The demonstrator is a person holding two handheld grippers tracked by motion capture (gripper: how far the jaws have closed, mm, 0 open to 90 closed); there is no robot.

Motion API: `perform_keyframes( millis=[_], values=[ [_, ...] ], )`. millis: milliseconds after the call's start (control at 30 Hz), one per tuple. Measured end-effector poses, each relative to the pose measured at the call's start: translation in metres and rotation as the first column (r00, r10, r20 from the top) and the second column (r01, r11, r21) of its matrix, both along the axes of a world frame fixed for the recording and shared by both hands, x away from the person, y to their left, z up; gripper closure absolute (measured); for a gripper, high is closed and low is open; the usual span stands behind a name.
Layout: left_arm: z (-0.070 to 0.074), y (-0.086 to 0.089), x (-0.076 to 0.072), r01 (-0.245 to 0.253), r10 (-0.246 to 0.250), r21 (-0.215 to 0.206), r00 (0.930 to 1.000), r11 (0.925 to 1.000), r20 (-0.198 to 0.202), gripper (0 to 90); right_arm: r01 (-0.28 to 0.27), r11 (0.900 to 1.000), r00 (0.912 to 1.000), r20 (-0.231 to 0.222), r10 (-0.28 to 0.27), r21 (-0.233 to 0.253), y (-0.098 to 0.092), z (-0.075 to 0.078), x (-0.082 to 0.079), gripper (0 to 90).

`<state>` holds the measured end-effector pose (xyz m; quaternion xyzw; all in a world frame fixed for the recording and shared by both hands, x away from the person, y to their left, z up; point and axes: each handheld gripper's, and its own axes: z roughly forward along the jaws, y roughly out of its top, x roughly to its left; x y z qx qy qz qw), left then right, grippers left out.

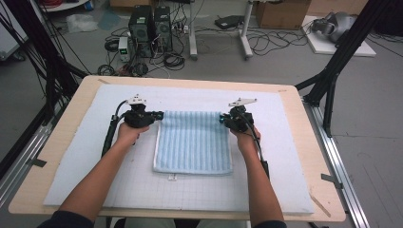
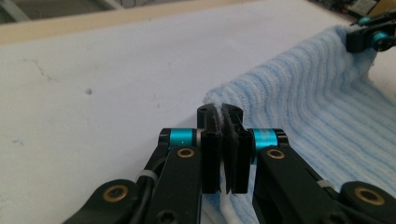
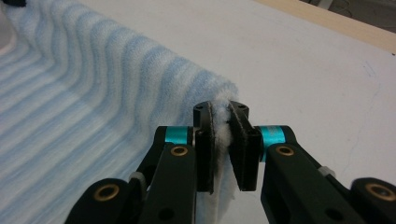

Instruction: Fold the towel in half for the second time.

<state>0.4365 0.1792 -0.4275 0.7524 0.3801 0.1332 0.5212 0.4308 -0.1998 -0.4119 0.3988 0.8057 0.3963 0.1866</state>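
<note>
The work in hand looks like folding a towel, and it seems to be at an early stage: the grip is made, the fold itself is not.

Nearest the person, the near edge of the light blue striped towel (image 1: pixel 192 141) lies flat on the white mat (image 1: pixel 95 166), a small tag poking out just below its near left corner. The towel sits roughly in the middle of the mat, which covers most of the wooden worktop (image 1: pixel 62 142). No crease or doubled layer shows across its middle in the high view.

At the towel's far edge, both corners are taken. The left gripper (image 2: pixel 223 114) has its jaws closed tight on the far left corner, white edging squeezed between them. The right gripper (image 3: pixel 227 112) is likewise clamped on the far right corner, a wad of cloth bunched in the narrow gap. Between them the far edge rises slightly off the mat, ridged up in both gripper views.

What is left, by my reading: carrying that far edge toward the near edge, laying it down square, and releasing.
</note>
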Motion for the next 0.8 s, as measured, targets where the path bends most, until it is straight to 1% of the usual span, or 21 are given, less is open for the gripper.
perform_keyframes(
  millis=[100,133,167,200,233,267,300,367,400,433,467,500,533,600,633,700,767,800],
  values=[
    [0.003,0.001,-0.012,0.013,-0.013,0.000,0.9999,0.9999,0.009,85.9,-0.008,1.000,0.9998,0.016,0.008,0.024,-0.003,0.005,-0.009,81.4],
    [0.004,0.001,-0.016,0.015,-0.016,0.003,0.9998,0.9999,0.010,85.9,-0.012,1.000,0.9997,0.022,0.011,0.025,-0.004,0.007,-0.012,81.4],
    [0.004,0.001,-0.021,0.013,-0.013,0.007,0.9996,0.9999,0.023,85.9,-0.015,1.000,0.9997,0.022,0.014,0.027,-0.004,0.008,-0.016,81.4],
    [0.005,0.001,-0.026,0.012,-0.012,0.007,0.9995,0.9999,0.030,85.9,-0.021,0.999,0.9994,0.026,0.021,0.025,-0.004,0.008,-0.019,81.4],
    [0.006,0.002,-0.030,0.018,-0.019,0.005,0.9994,0.9998,0.028,85.9,-0.026,0.999,0.9993,0.027,0.025,0.022,-0.004,0.009,-0.022,81.3],
    [0.008,0.002,-0.035,0.022,-0.022,0.007,0.9993,0.9997,0.031,85.9,-0.030,0.999,0.9993,0.021,0.030,0.014,-0.004,0.009,-0.026,81.3],
    [0.009,0.003,-0.040,0.022,-0.022,0.002,0.9988,0.9998,0.043,85.9,-0.037,0.999,0.9990,0.024,0.037,0.008,-0.004,0.009,-0.029,81.3],
    [0.011,0.004,-0.049,0.021,-0.021,-0.011,0.9986,0.9997,0.049,85.9,-0.041,0.999,0.9989,0.022,0.041,0.021,-0.005,0.010,-0.038,81.3],
    [0.012,0.004,-0.054,0.027,-0.027,-0.011,0.9985,0.9996,0.047,85.9,-0.046,0.999,0.9986,0.026,0.046,0.023,-0.006,0.010,-0.043,81.3],
    [0.012,0.004,-0.059,0.028,-0.028,-0.006,0.9978,0.9996,0.061,85.9,-0.049,0.999,0.9985,0.026,0.049,0.022,-0.006,0.010,-0.048,81.3],
    [0.012,0.005,-0.064,0.032,-0.031,-0.014,0.9973,0.9994,0.067,85.9,-0.054,0.998,0.9981,0.031,0.053,0.023,-0.006,0.009,-0.053,81.3],
    [0.012,0.005,-0.069,0.038,-0.036,-0.022,0.9971,0.9990,0.066,85.9,-0.057,0.998,0.9978,0.035,0.056,0.021,-0.006,0.008,-0.058,81.3],
    [0.011,0.005,-0.074,0.038,-0.036,-0.023,0.9968,0.9990,0.071,85.9,-0.059,0.998,0.9980,0.022,0.058,0.012,-0.006,0.009,-0.063,81.2],
    [0.008,0.006,-0.084,0.043,-0.041,-0.030,0.9969,0.9986,0.067,85.9,-0.058,0.998,0.9973,0.046,0.057,0.019,-0.007,0.008,-0.074,81.2],
    [0.007,0.006,-0.089,0.048,-0.045,-0.037,0.9970,0.9982,0.063,85.9,-0.059,0.998,0.9973,0.044,0.058,0.018,-0.007,0.008,-0.079,81.2],
    [0.005,0.006,-0.098,0.057,-0.055,-0.027,0.9962,0.9980,0.068,85.9,-0.059,0.998,0.9973,0.044,0.059,0.015,-0.008,0.007,-0.087,81.2],
    [0.003,0.006,-0.107,0.062,-0.060,-0.033,0.9957,0.9975,0.072,85.8,-0.053,0.998,0.9975,0.048,0.051,0.024,-0.009,0.007,-0.097,81.1],
    [0.002,0.006,-0.111,0.066,-0.064,-0.027,0.9953,0.9975,0.073,85.8,-0.052,0.998,0.9973,0.054,0.050,0.027,-0.009,0.006,-0.102,81.2]
  ],
)
